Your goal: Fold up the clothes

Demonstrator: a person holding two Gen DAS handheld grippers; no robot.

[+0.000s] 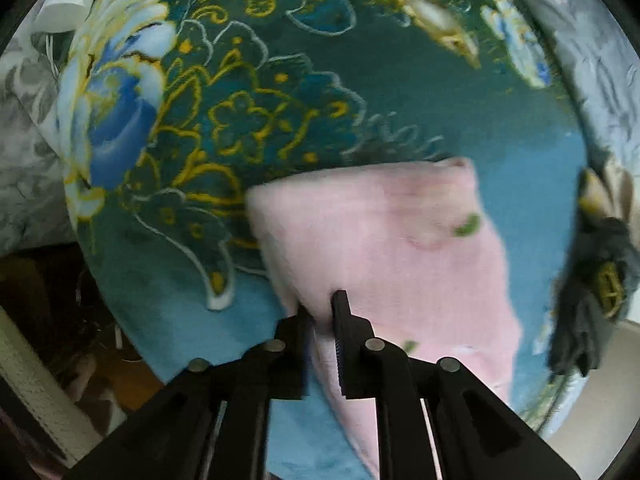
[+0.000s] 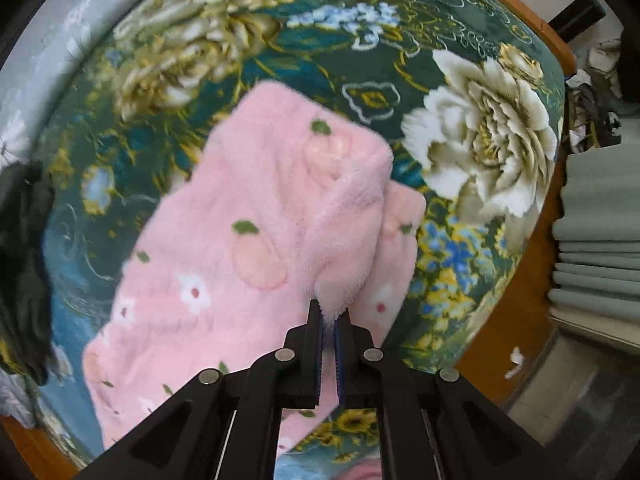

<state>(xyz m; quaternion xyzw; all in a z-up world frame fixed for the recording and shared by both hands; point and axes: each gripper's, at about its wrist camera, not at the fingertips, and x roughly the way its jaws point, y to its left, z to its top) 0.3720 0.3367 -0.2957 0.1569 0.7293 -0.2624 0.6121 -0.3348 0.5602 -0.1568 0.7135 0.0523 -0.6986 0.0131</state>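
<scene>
Pink fleece garment (image 2: pixel 248 232) lies folded on floral blanket (image 2: pixel 480 152). Right tool (image 2: pixel 329 312) pinches a fold of it; left tool (image 1: pixel 323 304) slightly parted, fleece edge between, unpressed.

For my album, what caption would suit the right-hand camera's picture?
Right gripper pinches a fold of the fluffy pink garment above a floral blanket.

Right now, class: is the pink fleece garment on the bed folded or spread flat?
Folded. In the right wrist view the pink garment lies doubled, its upper layer overlapping a lower one, on the floral blanket.
</scene>
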